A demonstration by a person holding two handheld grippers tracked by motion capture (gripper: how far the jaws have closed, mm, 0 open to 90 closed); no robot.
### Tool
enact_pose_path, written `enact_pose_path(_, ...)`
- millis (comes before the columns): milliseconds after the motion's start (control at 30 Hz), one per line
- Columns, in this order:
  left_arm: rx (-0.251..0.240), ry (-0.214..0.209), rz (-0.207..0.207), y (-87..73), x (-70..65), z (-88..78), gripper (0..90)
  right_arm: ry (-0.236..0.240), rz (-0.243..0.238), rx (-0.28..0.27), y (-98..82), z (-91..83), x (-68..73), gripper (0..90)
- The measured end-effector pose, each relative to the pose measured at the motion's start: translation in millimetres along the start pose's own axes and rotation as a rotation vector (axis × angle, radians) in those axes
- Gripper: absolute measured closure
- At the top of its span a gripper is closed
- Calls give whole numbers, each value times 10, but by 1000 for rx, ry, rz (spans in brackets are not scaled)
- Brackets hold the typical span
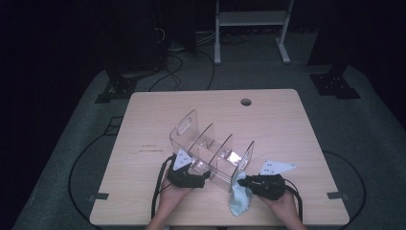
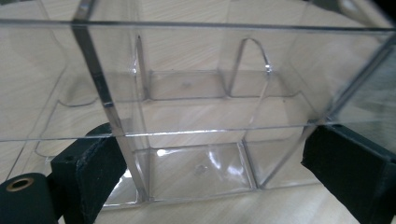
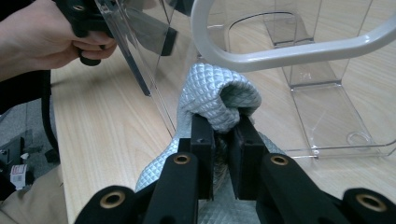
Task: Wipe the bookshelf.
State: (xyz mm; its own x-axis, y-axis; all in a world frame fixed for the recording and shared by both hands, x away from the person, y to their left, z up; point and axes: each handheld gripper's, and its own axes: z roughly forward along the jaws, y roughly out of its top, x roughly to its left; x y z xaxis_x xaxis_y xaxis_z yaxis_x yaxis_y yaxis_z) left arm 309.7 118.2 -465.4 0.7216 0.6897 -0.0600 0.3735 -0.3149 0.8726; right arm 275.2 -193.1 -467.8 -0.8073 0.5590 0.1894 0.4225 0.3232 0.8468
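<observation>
Right gripper view is showing the quilted pale-blue cloth (image 3: 219, 95) bunched and pinched between the fingers (image 3: 203, 140) of the right gripper (image 3: 223, 135), its folded nose pressing against the end wall of the clear acrylic organizer (image 3: 322, 98), just below that wall's cut-out handle. From the high view, the organizer (image 1: 210, 148) is standing near the middle of the counter (image 1: 143, 124), toward the person's edge, with the cloth (image 1: 239, 199) hanging at its near right corner and the right gripper (image 1: 246, 182) just beside it. On the organizer's near left side, the left gripper (image 1: 203, 179) is steadying the piece; the left gripper view is showing its fingers (image 2: 93, 172) standing wide to either side of a clear divider wall, and whether they are pressing on the plastic cannot be told.

Wiping well here is likely calling for a firm hold on the left, short strokes along the wall, and a tight clench on the cloth so that bare fingers are not scratching the plastic.

A faint dark line of print is lying on the counter left of the organizer, too small to read; no brand is legible.
</observation>
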Motion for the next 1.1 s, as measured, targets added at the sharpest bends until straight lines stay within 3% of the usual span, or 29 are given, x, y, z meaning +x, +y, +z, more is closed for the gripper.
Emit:
enact_pose_path(267,-2,-14,17,4,-25,4,72,-19,10,-2,-2,-30,-42,809)
enact_pose_path(633,6,-58,69,40,-230,93,76,-78,67,-6,-53,-281,-322,808)
enact_pose_path(767,3,-72,53,43,-206,79,84,-73,74,-10,-61,-306,-351,808)
enact_pose_path(967,-20,-36,43,12,-112,-86,85,-71,63,-27,-53,-360,-309,808)
enact_pose_path(1100,-15,-19,62,14,-62,-212,85,-69,51,-38,-37,-421,-240,808)
